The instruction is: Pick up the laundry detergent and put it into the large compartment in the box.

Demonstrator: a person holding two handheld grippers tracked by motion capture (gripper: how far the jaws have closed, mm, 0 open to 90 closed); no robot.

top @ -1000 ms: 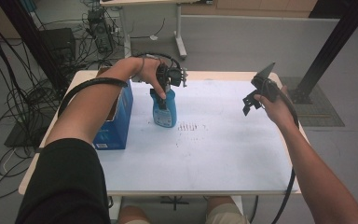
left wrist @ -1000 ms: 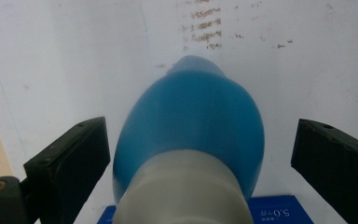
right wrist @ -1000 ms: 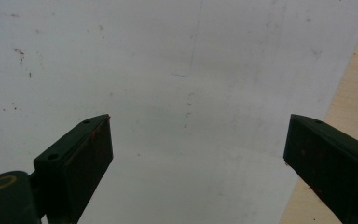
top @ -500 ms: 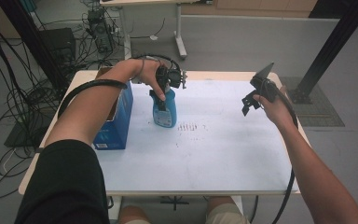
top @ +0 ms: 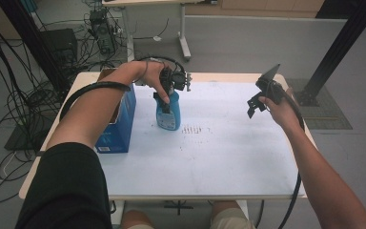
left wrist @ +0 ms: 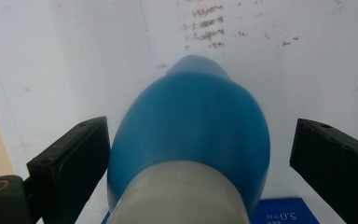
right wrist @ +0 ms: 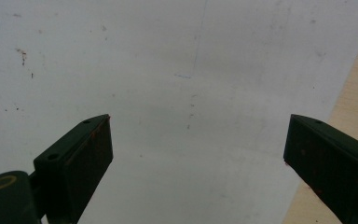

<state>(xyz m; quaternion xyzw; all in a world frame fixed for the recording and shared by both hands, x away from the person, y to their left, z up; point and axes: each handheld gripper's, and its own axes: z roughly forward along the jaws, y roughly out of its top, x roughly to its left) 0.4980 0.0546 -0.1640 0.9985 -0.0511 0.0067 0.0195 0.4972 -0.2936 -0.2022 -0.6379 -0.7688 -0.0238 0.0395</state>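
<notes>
A blue label (left wrist: 279,213) under the bottle reads "5.0" (other characters illegible).

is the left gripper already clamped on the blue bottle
No, in the left gripper view the fingers stand open on either side of the blue bottle, with gaps showing.

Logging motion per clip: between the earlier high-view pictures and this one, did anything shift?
No visible change. The left hand-held gripper remains over the blue bottle, jaws open either side of it, beside the blue box. The right hand-held gripper stays raised and open above the white table.
</notes>
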